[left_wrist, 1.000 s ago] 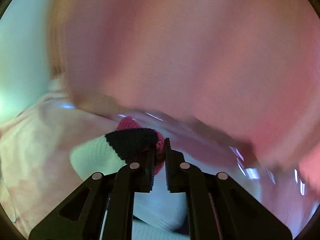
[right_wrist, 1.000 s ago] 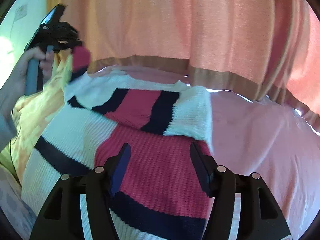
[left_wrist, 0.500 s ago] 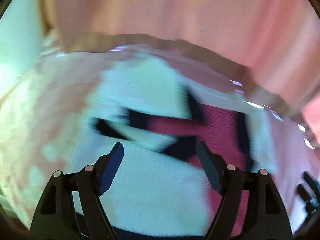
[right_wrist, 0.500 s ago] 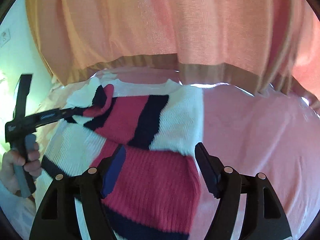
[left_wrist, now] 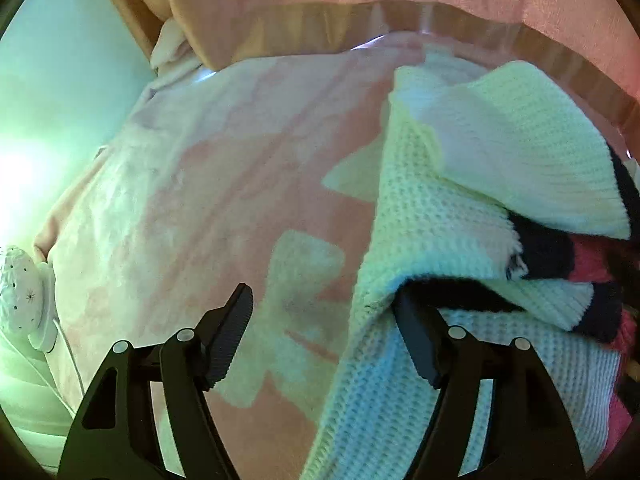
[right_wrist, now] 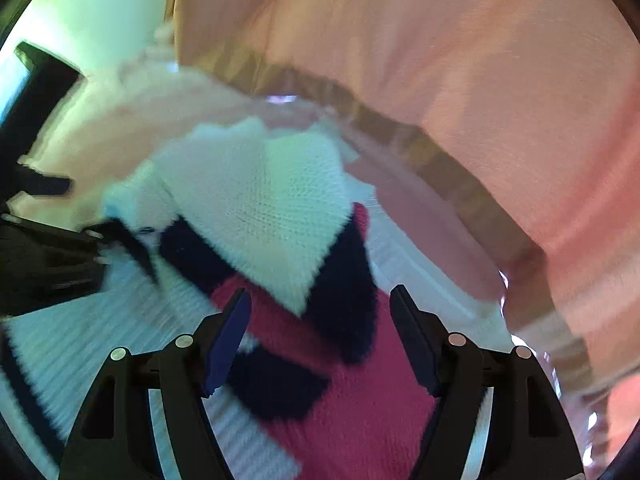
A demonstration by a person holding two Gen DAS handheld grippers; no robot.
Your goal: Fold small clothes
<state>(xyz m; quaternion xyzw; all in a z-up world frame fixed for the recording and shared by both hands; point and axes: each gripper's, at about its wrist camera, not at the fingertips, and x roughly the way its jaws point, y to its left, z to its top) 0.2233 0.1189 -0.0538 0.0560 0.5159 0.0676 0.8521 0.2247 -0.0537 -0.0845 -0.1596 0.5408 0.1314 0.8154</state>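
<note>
Right wrist: one striped sweater [right_wrist: 256, 200]

Striped knit sweater [right_wrist: 280, 200] (white, navy, pink), sleeve folded over

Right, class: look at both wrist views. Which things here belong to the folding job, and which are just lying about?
Belongs to the job:
- sweater, striped knit, sleeves folded in
- left gripper, jaws closing, nothing pinched; one of its fingers lies under the sweater's edge
- right gripper, jaws closing above the sweater

Just lying about:
- blanket, pink and cream, under the sweater
- curtain
- white lamp
</note>
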